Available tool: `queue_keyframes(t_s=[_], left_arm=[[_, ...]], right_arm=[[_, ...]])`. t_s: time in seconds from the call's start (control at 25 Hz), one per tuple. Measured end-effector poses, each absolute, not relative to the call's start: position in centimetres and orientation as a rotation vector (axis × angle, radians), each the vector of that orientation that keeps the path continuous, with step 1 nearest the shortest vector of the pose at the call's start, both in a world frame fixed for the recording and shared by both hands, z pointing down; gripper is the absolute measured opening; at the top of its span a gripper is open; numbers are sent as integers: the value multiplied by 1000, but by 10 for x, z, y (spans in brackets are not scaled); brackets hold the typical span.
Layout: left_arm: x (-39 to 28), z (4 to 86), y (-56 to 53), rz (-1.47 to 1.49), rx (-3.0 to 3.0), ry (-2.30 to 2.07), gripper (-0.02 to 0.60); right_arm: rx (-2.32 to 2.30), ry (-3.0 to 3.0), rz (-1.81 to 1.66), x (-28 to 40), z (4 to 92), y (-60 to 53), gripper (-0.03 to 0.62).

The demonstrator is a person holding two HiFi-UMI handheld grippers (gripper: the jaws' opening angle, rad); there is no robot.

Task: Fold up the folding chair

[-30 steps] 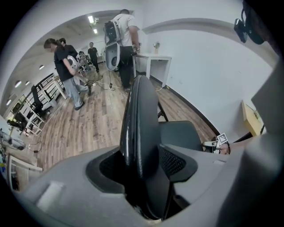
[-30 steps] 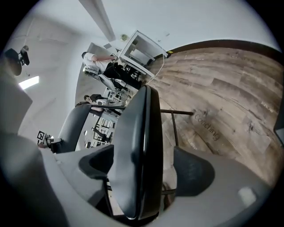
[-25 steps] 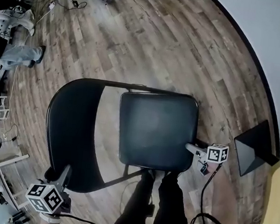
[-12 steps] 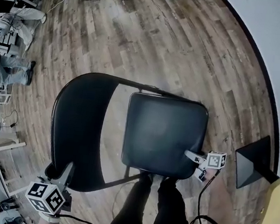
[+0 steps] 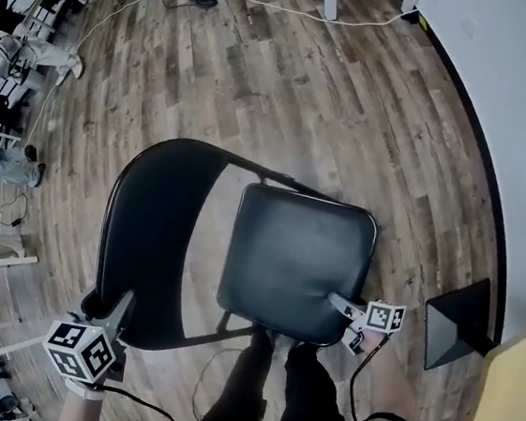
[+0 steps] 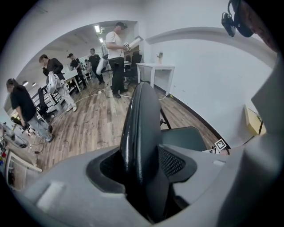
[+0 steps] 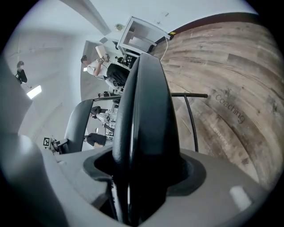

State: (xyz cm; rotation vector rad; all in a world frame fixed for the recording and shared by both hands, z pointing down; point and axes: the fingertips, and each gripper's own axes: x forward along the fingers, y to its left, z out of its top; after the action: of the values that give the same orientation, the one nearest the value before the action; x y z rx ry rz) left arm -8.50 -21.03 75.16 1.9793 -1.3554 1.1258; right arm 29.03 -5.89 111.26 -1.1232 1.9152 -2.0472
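Observation:
A black folding chair stands open on the wood floor. In the head view its curved backrest (image 5: 151,239) is at the left and its padded seat (image 5: 296,256) at the right. My left gripper (image 5: 118,306) grips the near lower edge of the backrest, and its jaws are closing a little on it. The left gripper view shows the backrest edge (image 6: 142,124) wedged between the pads. My right gripper (image 5: 335,303) is shut on the near right edge of the seat, and that seat edge (image 7: 146,111) fills its jaws in the right gripper view.
The person's dark legs (image 5: 280,395) stand just below the seat. A black floor stand (image 5: 458,321) sits at the right by the white wall, with a yellowish board (image 5: 516,394) nearby. Cables cross the floor. People and desks (image 5: 6,62) crowd the far left.
My right gripper has shifted left and a little up with the seat's edge, and the seat now looks slightly tilted. My left gripper keeps its hold on the backrest, moving slightly.

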Motion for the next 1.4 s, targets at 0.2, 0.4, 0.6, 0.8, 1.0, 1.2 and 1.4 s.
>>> queue_keyframes(t_s=[0.2,0.4,0.6,0.8,1.0,1.2,1.4], left_arm=[[-91,719,-224,1059,1990,-1427,230],[-80,683,-216,1035,2038,-1428,215],[-86,657,-218,929,2040,-1452,193],[-101,639,-223,857,2024,-1457,179],[-107,622,-225,819,2038,-1434,169],[-111,601,-223,792,2060,-1439,158],[-115,586,-220,795,2087,-1442,155]], right_arm=[[-1261,1904,-2109,265,1074,-73,328],[-1364,1910,-2137,243,1030,-80,328],[-1306,1911,-2110,214,984,-96,298],[-1239,1920,-2068,180,941,-112,298],[-1362,1927,-2082,150,912,-128,298],[-1423,1923,-2105,115,881,-140,222],[-1498,1922,-2125,81,859,-152,204]])
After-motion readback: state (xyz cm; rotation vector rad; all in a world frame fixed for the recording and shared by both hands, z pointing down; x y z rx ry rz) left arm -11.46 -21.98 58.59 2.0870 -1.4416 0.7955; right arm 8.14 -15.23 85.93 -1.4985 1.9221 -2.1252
